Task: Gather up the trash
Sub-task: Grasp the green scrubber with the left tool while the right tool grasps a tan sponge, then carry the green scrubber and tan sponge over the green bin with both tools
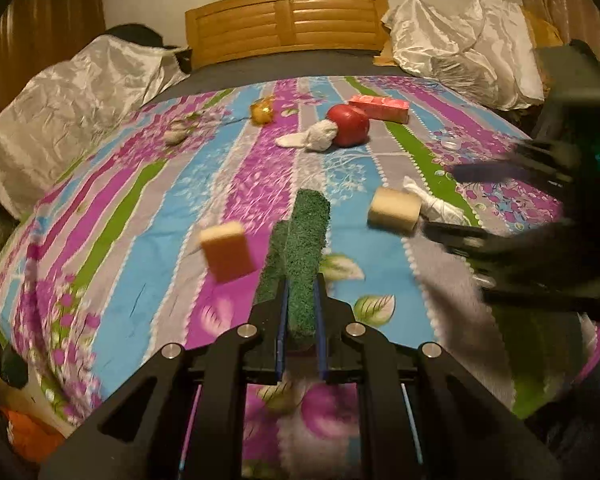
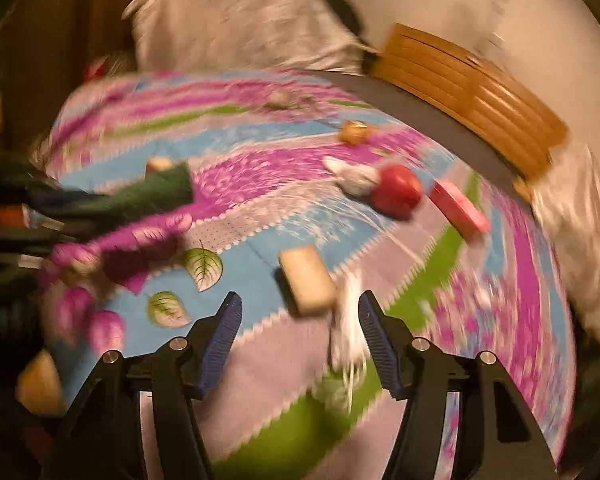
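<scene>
My left gripper (image 1: pixel 301 284) is shut on a green scouring pad (image 1: pixel 306 240) that sticks out upward past its fingers, above the striped floral bedspread (image 1: pixel 140 240). A yellow sponge (image 1: pixel 226 250) lies just left of it. My right gripper (image 2: pixel 300 304) is open, and a beige sponge (image 2: pixel 306 280) lies just beyond its fingertips with no pad touching it. A crumpled white tissue (image 2: pixel 350 320) lies against its right finger. In the left wrist view the right gripper (image 1: pixel 444 200) comes in blurred from the right, its fingers either side of the tissue (image 1: pixel 436 202) next to the beige sponge (image 1: pixel 394 210).
Further up the bed lie a red apple (image 1: pixel 348 126), a white sock (image 1: pixel 314 138), a pink box (image 1: pixel 380 107), a golden wrapper (image 1: pixel 262 111) and a grey paper wad (image 1: pixel 176 134). Silvery pillows (image 1: pixel 80 96) flank the wooden headboard (image 1: pixel 286 20). The bed drops off at the left.
</scene>
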A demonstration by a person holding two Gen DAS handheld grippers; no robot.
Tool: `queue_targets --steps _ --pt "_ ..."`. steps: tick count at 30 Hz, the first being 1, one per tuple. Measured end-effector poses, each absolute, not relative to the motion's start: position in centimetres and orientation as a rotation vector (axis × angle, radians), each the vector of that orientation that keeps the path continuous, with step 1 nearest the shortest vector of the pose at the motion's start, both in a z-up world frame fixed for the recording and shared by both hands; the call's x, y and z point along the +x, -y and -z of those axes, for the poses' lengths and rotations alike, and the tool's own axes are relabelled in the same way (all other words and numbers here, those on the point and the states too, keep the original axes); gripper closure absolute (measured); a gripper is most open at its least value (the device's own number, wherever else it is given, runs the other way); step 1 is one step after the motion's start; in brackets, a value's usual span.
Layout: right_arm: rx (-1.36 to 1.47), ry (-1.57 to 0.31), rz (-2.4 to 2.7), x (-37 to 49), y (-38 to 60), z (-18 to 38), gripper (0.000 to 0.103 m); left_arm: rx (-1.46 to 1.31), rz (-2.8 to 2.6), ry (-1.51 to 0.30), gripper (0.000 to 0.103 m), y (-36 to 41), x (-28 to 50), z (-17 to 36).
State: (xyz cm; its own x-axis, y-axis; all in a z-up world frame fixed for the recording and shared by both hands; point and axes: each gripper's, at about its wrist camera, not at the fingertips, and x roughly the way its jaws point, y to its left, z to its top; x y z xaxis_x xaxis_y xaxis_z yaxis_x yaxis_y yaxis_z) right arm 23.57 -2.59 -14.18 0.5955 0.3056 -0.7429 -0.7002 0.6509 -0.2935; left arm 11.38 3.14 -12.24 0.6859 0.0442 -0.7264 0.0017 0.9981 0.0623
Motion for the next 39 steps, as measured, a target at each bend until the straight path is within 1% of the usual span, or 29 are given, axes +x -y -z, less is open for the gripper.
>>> queue_targets --steps 4,5,6,7,8,9,11,13,16,21,25,32,39 --pt "-0.793 -0.728 -0.608 26.1 -0.3 16.7 0.041 0.049 -0.051 -0.828 0.093 -4.2 10.8 12.5" --pt "-0.818 -0.737 -0.601 26.5 -0.6 17.3 0.042 0.05 -0.055 -0.829 0.093 -4.4 10.8 12.6" --pt "-0.834 -0.744 -0.603 26.8 -0.9 17.8 0.056 0.052 -0.058 -0.83 0.093 -4.6 10.8 12.7" --pt "-0.869 -0.755 -0.596 27.0 -1.4 18.4 0.065 0.053 -0.061 -0.831 0.093 -4.7 10.9 12.8" --pt "-0.896 -0.735 -0.579 26.7 -1.5 18.6 0.07 0.053 -0.064 -0.83 0.093 -4.9 11.0 12.8" --pt "-0.898 -0.72 -0.583 26.8 -1.9 18.7 0.072 0.053 -0.07 -0.825 0.093 -5.0 11.0 12.7" --pt "-0.861 -0.673 -0.583 25.7 -1.5 17.3 0.073 0.06 -0.076 -0.805 0.093 -5.1 10.8 12.3" --pt "-0.77 -0.621 -0.582 24.1 -0.4 14.7 0.073 0.081 -0.079 -0.765 0.093 -4.8 10.5 11.5" --pt "-0.563 -0.601 -0.577 21.3 2.5 10.6 0.073 0.106 -0.065 -0.723 0.093 -3.9 10.0 10.5" --pt "-0.304 -0.594 -0.53 15.7 7.3 6.0 0.073 0.164 -0.007 -0.655 0.093 -1.4 8.7 8.8" --pt "-0.126 -0.611 -0.471 11.1 11.0 4.4 0.073 0.177 0.055 -0.651 0.093 0.5 8.0 8.5" --pt "0.043 -0.633 -0.378 5.5 15.5 4.0 0.073 0.202 0.165 -0.651 0.093 4.3 7.3 8.1" --pt "0.084 -0.562 -0.24 2.0 20.0 1.8 0.073 0.259 0.326 -0.594 0.093 10.0 6.9 6.3"
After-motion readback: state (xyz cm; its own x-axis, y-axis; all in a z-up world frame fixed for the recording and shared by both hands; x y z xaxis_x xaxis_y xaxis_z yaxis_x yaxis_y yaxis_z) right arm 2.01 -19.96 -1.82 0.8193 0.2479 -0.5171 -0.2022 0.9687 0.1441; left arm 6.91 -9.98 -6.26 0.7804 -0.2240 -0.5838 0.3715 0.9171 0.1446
